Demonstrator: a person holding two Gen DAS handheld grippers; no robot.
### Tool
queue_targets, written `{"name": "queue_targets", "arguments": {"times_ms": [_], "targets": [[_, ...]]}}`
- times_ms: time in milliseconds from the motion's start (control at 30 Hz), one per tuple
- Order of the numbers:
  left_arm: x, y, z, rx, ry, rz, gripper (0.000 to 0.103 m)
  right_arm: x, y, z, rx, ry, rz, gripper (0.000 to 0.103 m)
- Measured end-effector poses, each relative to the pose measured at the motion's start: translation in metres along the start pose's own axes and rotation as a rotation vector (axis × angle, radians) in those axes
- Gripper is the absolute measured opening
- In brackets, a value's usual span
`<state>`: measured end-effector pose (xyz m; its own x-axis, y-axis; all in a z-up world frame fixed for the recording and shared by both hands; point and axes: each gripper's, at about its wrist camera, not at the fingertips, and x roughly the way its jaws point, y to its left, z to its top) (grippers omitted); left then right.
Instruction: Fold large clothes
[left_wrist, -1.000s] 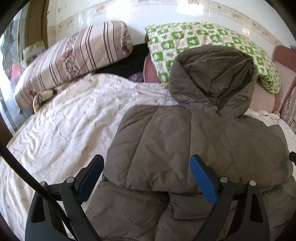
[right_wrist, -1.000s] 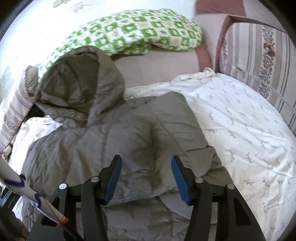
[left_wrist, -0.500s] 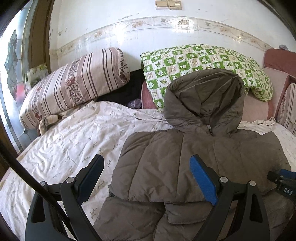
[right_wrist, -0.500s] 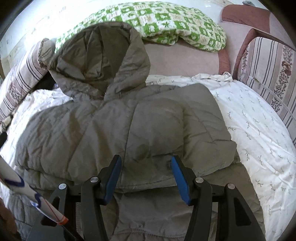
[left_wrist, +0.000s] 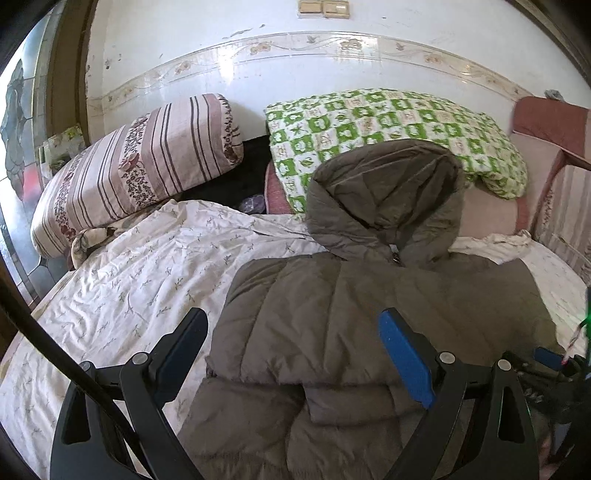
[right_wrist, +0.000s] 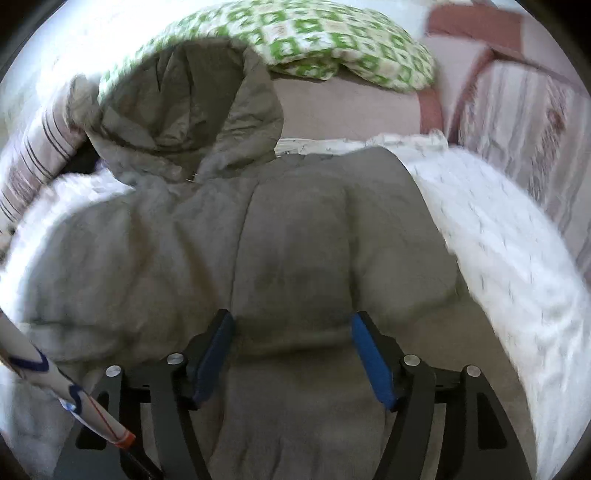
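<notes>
- Jacket (left_wrist: 351, 314): a grey-brown hooded puffer, lying spread on the white leaf-print bedsheet (left_wrist: 122, 288), hood end away from both cameras.
- Quilting runs in long stitched channels down the body; the fabric is matte and lightly wrinkled.
- Hood (left_wrist: 384, 199) stands propped and open against the green-and-white checked pillow (left_wrist: 388, 122), its darker lining showing; a small zip pull sits at the neck below it.
- Sides of the jacket are folded inward over the body, so the upper part forms a compact block with a straight lower edge, and more of the padded fabric lies underneath, nearer the cameras.
- In the right wrist view the jacket (right_wrist: 295, 258) fills the middle of the frame, blurred, with the sheet showing at both sides.
- Left gripper (left_wrist: 295, 362) hovers over the jacket's left edge with its jaws wide apart and nothing between the blue pads; one finger is over the sheet, the other over the folded fabric.
- Right gripper (right_wrist: 291, 354) points down at the lower edge of the folded block; its jaws have just been opening and stand released, the pads either side of a strip of fabric without pinching it.
- Striped pillow (left_wrist: 140, 166) leans at the far left of the bed, well apart from the jacket.
</notes>
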<state>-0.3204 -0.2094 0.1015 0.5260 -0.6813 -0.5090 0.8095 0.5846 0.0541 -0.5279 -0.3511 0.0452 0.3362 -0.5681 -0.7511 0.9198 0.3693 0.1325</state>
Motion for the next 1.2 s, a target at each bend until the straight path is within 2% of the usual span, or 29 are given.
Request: {"name": "queue_targets", "arguments": {"times_ms": [67,200,300,367,433,500,600,667,733,833,933,1033,1200], "targets": [[-0.019,0.002,-0.008,-0.011,0.010,-0.018,0.093,-0.027,-0.001,-0.014,-0.025,-0.009,0.009,0.072],[-0.052,0.010,-0.033,-0.049,0.118,-0.075,0.093,-0.085,-0.006,-0.055,-0.084,-0.001,0.035,0.072],[-0.081,0.019,-0.058,-0.073,0.159,-0.109,0.093,-0.122,-0.018,-0.080,-0.120,-0.014,0.036,0.072],[-0.096,0.030,-0.075,-0.068,0.174,-0.074,0.093,-0.140,-0.034,-0.096,-0.113,-0.014,0.028,0.072],[-0.101,0.045,-0.095,-0.082,0.220,-0.036,0.093,-0.143,-0.048,-0.107,-0.097,0.019,0.026,0.072],[-0.098,0.063,-0.115,-0.139,0.297,-0.009,0.093,-0.141,-0.062,-0.119,-0.081,0.053,0.000,0.072],[-0.093,0.084,-0.145,-0.229,0.414,-0.037,0.093,-0.134,-0.079,-0.134,-0.031,0.117,0.010,0.072],[-0.091,0.088,-0.159,-0.211,0.443,-0.001,0.093,-0.125,-0.084,-0.142,-0.022,0.160,-0.006,0.072],[-0.087,0.083,-0.170,-0.145,0.467,0.049,0.093,-0.119,-0.084,-0.149,-0.048,0.185,-0.031,0.072],[-0.095,0.076,-0.170,-0.113,0.440,0.078,0.093,-0.126,-0.083,-0.151,-0.067,0.162,-0.028,0.072],[-0.113,0.071,-0.161,-0.138,0.373,0.051,0.093,-0.138,-0.085,-0.145,-0.039,0.114,0.027,0.072],[-0.129,0.058,-0.139,-0.132,0.292,0.030,0.093,-0.148,-0.084,-0.135,-0.027,0.068,0.044,0.072],[-0.145,0.036,-0.090,-0.124,0.150,0.002,0.093,-0.149,-0.076,-0.117,-0.010,0.062,0.091,0.072]]}}
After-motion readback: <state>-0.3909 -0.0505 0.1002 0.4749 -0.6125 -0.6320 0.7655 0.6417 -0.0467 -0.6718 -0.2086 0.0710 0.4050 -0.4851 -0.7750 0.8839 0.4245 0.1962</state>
